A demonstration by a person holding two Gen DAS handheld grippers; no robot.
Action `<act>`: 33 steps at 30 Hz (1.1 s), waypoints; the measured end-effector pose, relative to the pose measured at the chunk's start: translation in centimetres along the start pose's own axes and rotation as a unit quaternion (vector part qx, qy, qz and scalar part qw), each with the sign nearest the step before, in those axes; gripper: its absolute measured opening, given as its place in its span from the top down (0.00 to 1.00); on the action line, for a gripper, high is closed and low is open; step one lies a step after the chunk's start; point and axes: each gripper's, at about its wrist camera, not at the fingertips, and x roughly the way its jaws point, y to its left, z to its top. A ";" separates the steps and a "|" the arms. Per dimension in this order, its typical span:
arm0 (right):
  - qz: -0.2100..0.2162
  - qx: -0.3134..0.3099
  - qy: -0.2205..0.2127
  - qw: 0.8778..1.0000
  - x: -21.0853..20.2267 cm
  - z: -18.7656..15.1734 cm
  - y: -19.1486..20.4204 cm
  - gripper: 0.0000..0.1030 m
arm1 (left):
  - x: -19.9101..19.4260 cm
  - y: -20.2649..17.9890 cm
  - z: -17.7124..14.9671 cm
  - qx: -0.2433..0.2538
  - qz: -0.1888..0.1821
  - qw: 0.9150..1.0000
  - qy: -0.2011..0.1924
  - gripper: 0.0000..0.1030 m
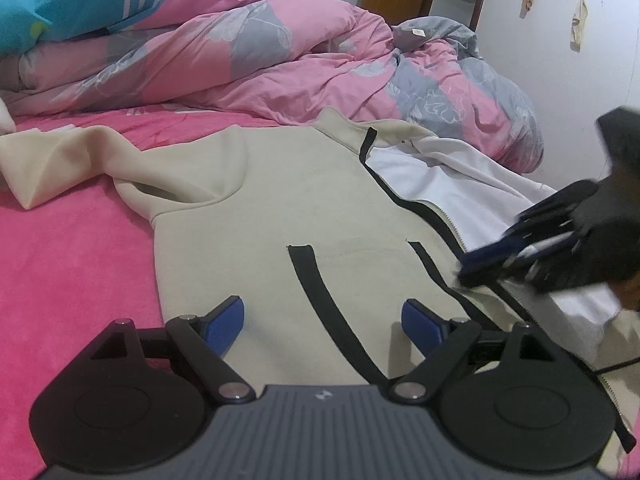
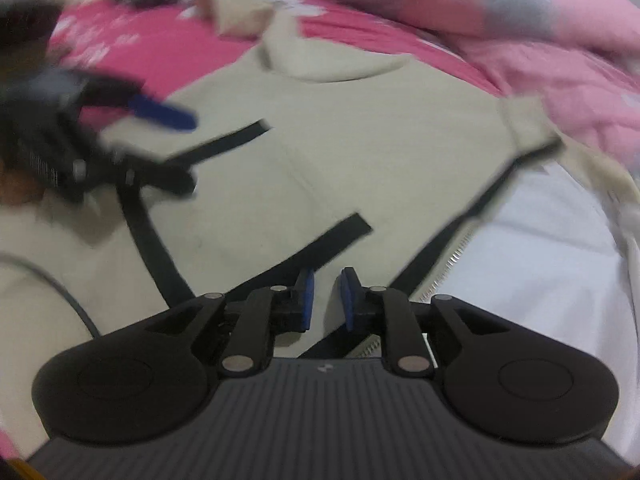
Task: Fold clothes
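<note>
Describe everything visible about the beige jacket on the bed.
The beige jacket lies flat, front up, on the pink bedsheet. It looks like soft fleece, with a stand collar, black pocket strips and a black-edged zipper. It is unzipped: one panel is folded back, showing white lining. One sleeve trails sideways, rumpled. Its collar end meets the pink duvet.

Cream zip-up fleece jacket with black zipper tape and black pocket strips [image 1: 304, 216], spread flat on pink bed sheet [image 1: 68, 264]; one front panel open, white lining exposed, one sleeve stretched sideways.

soft even indoor light; right wrist view motion-blurred, fisheye edges curved.
</note>
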 end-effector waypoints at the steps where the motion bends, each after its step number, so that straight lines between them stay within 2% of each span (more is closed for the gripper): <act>1: -0.005 0.029 0.001 1.000 -0.6 0.3 -0.3 0.86 | 0.0 0.0 0.0 -0.001 0.000 1.000 0.000 0.15; 3: -0.013 0.071 -0.034 0.997 -2.8 0.6 -0.4 0.84 | 0.0 0.1 0.0 -0.004 -0.003 1.000 -0.002 0.15; 5: -0.011 0.086 -0.060 0.994 -4.1 0.3 0.6 0.70 | -0.1 0.4 0.0 -0.012 -0.008 1.000 -0.002 0.15; 6: -0.015 0.098 -0.059 0.993 -4.2 -0.1 1.1 0.66 | -0.1 0.5 0.1 -0.016 -0.010 1.000 -0.002 0.15; 7: -0.016 0.108 -0.042 0.993 -3.2 -0.8 1.6 0.56 | -0.2 0.6 0.1 -0.021 -0.012 1.000 -0.002 0.15; 9: -0.025 0.123 -0.015 0.992 -1.5 -2.8 3.2 0.53 | -0.4 0.8 0.2 -0.032 -0.015 0.999 -0.003 0.15; 10: -0.038 0.128 -0.049 0.990 -1.7 -4.0 4.1 0.51 | -0.5 1.0 0.3 -0.039 -0.016 0.999 -0.004 0.15; 12: -0.052 0.160 -0.075 0.983 -2.1 -4.7 4.5 0.51 | -0.8 1.3 0.4 -0.052 -0.017 0.998 -0.007 0.14; 15: -0.062 0.218 -0.085 0.970 -2.8 -4.8 4.5 0.50 | -1.6 1.7 0.8 -0.084 -0.001 0.996 -0.011 0.13; 17: -0.074 0.242 -0.088 0.963 -3.2 -4.6 4.8 0.43 | -2.8 2.1 0.8 -0.120 0.010 0.993 -0.021 0.12; 18: -0.082 0.257 -0.094 0.958 -3.7 -4.7 5.0 0.41 | -3.6 2.3 0.8 -0.137 0.011 0.990 -0.030 0.10; 20: -0.095 0.298 -0.115 0.943 -4.6 -5.0 5.5 0.31 | -5.4 2.9 0.8 -0.166 0.016 0.985 -0.051 0.05; 23: -0.102 0.367 -0.157 0.911 -5.8 -5.8 6.8 0.18 | -7.8 3.6 1.5 -0.159 0.040 0.985 -0.061 0.04; 25: -0.085 0.410 -0.189 0.888 -6.8 -7.0 7.8 0.18 | -9.5 4.0 2.1 -0.148 0.058 0.985 -0.064 0.03; 27: -0.064 0.439 -0.199 0.874 -7.2 -7.9 8.8 0.17 | -11.5 4.5 2.5 -0.147 0.072 0.984 -0.068 0.00; 29: -0.056 0.451 -0.193 0.870 -7.3 -8.2 9.6 0.17 | -13.8 5.2 2.9 -0.146 0.080 0.984 -0.068 0.00; 33: -0.064 0.436 -0.192 0.877 -8.2 -7.1 10.9 0.15 | -17.9 6.8 4.0 -0.120 0.091 0.986 -0.069 0.00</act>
